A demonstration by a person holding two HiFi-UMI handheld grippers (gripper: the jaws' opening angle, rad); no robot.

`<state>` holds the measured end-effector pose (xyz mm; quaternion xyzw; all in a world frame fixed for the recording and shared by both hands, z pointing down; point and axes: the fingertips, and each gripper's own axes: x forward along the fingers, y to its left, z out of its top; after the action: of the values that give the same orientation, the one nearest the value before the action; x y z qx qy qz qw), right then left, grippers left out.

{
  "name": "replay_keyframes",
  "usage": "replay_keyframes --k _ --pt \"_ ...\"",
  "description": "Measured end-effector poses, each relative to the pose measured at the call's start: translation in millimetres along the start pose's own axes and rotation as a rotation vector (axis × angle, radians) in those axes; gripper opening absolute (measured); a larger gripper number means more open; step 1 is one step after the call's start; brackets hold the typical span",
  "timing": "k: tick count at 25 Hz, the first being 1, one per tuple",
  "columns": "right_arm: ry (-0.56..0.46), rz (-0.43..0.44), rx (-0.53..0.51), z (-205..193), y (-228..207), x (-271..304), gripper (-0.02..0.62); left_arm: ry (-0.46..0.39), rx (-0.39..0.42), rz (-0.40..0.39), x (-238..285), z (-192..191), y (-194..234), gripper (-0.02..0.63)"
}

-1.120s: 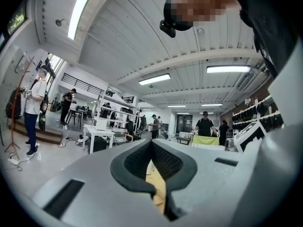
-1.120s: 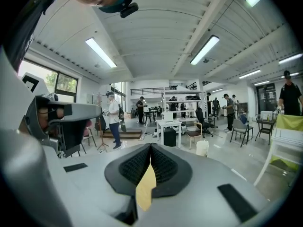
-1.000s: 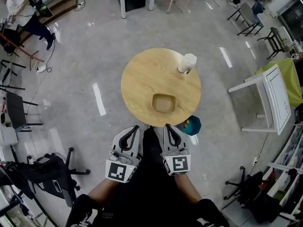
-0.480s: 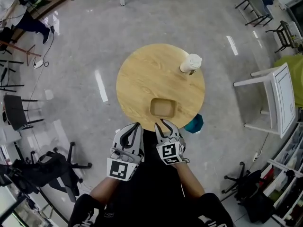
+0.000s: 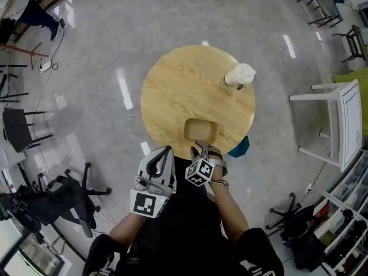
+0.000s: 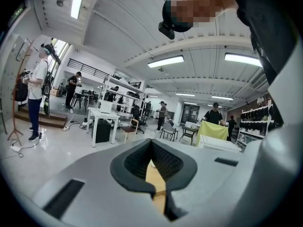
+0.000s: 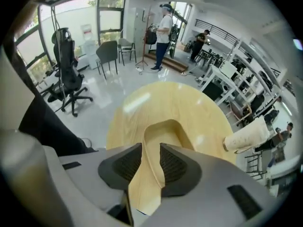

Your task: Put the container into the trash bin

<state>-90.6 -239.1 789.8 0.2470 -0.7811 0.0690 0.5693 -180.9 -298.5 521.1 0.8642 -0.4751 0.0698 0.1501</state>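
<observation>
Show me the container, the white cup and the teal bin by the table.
container (image 5: 200,131): head view, its inner floor.
white cup (image 5: 240,73): head view, its white top.
teal bin (image 5: 240,147): head view, its visible teal part.

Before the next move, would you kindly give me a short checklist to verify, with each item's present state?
1. Right gripper ready to grasp: ok, its jaws are opening and the pads press on nothing yet.
2. Container lined up with the gap between those jaws: ok.
3. Container empty: ok, nothing shows inside it.
4. Cup out of the way: ok, it lies far across the table.
5. Trash bin open and free to receive: cannot tell, the table edge hides most of it.
6. Left gripper not interfering: ok, shut, empty, beside the right gripper.
</observation>
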Motion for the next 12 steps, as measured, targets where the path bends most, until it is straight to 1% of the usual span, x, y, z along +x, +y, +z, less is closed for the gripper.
replay_keyframes --k 2,5,8,12 --pt "0.045 0.013 -0.049 -8.3 1.7 14.1 0.140 0.001 -0.009 -0.006 3.6 -1.4 1.3 0.006" --pt "0.096 0.040 -0.094 -19.1 4.8 31.6 0.140 0.006 -0.010 -0.009 7.9 -2.5 3.8 0.006" --pt "0.130 0.056 -0.128 -27.1 7.5 44.4 0.140 0.004 -0.008 -0.004 10.1 -0.7 6.3 0.006" --pt "0.163 0.061 -0.167 -36.1 9.1 57.0 0.134 0.012 -0.029 0.003 8.7 -2.9 7.3 0.006"
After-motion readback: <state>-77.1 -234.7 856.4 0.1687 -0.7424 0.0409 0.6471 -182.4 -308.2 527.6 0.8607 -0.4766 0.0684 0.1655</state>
